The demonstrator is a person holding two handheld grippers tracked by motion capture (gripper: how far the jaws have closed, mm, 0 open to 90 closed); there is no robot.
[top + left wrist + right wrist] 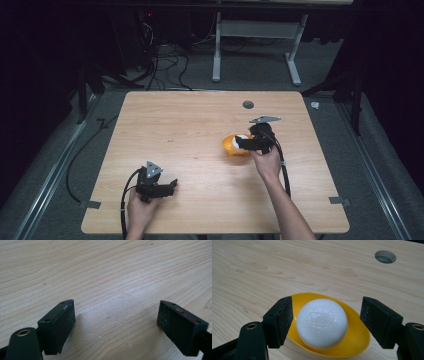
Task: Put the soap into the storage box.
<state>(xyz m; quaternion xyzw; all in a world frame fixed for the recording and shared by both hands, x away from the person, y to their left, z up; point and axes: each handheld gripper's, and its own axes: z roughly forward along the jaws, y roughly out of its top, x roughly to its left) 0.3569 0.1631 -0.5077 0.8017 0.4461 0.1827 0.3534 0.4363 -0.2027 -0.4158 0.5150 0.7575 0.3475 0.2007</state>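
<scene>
Straddling a white ball [322, 322] in a yellow bowl [359, 337], right gripper [325, 322] fingers apart

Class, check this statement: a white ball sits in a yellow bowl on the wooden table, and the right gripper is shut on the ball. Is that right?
Not quite. In the right gripper view the right gripper is open: its jaws stand apart on either side of the white ball without touching it. The ball does sit in the yellow bowl on the wooden table.

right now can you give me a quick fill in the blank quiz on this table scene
1. The white ball sits in a small bowl coloured ____.
2. The right gripper has its jaws ____ on either side of the ball.
3. Between the jaws of the left gripper lies only bare ____ tabletop.
4. The round hole lies near the table's ____ edge.

Missing words: yellow; open; wooden; far
</scene>
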